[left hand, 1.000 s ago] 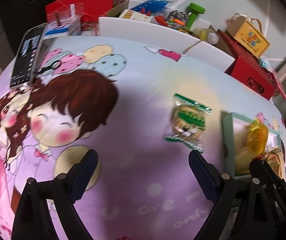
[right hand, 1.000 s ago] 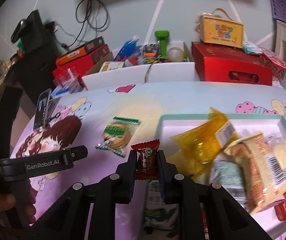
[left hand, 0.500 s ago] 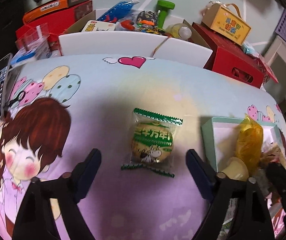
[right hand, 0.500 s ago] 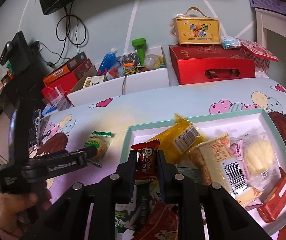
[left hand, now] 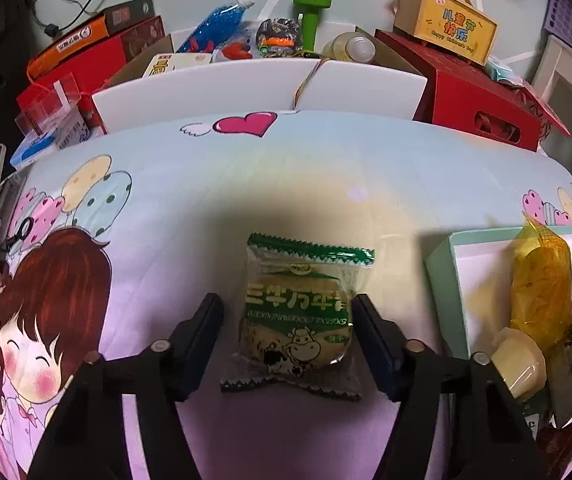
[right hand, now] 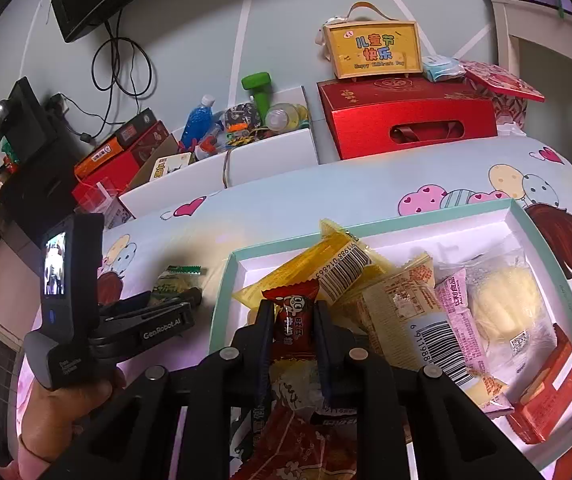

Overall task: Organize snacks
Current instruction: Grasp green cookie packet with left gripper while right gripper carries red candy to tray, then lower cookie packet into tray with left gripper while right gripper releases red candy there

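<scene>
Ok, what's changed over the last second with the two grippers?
The left gripper swung over the green biscuit packet and its jaws have been closing around it; whether the pads touch it yet is unclear. The right gripper carried its red candy over the tray, still clamped.

Both tools are matte black plastic with dark blue pads and a silver screw on each finger. The left tool [right hand: 174,300] reads "GenRobot.AI" in white (a small lit screen glows on its grey handle), beside a pink cuff [right hand: 26,458].
</scene>
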The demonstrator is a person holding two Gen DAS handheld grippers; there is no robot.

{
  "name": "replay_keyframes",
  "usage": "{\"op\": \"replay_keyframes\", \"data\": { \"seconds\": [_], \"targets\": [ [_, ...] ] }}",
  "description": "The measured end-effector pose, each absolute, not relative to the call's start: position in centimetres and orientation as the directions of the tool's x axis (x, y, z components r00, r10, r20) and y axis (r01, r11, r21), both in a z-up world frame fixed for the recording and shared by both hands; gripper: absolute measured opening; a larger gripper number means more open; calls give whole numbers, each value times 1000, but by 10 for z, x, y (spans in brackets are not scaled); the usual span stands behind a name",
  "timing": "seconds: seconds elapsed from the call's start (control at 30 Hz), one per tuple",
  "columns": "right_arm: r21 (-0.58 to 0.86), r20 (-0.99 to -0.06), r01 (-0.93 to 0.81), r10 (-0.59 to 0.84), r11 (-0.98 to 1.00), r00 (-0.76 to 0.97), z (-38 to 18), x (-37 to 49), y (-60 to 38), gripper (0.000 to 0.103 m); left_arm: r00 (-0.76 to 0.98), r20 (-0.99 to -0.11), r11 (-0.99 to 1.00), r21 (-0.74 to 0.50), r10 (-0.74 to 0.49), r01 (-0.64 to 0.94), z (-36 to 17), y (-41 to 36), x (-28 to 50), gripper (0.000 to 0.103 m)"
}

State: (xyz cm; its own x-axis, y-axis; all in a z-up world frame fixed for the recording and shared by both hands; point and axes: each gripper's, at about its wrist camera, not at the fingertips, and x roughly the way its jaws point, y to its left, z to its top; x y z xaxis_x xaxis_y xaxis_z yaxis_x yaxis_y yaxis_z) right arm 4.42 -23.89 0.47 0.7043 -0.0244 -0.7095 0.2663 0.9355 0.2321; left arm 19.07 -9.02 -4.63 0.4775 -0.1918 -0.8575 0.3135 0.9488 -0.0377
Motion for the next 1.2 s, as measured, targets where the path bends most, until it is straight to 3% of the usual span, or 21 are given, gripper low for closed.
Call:
{"op": "replay_keyframes", "data": {
  "seconds": [0.07, 0.5, 0.73, 1.2],
  "targets": [
    [232, -710, 267, -25, 935, 704, 5, 44, -239, 21, 485, -854, 948, -31, -190, 318, -45, -92, 190, 52],
    [227, -679, 264, -42, 937, 733, 21, 32, -241, 21, 547, -794, 941, -93, -267, 324, 15, -84, 172, 51],
    [226, -652, 296, -82, 928, 754, 39, 10, -254, 21, 571, -746, 906, -102, -342, 410, 56, -106, 145, 51],
    [250, -648, 443, -191, 861, 737, 56, -47, -318, 21, 511, -727, 812, -107, -458, 574, 82, -157, 84, 51]
  ]
}}
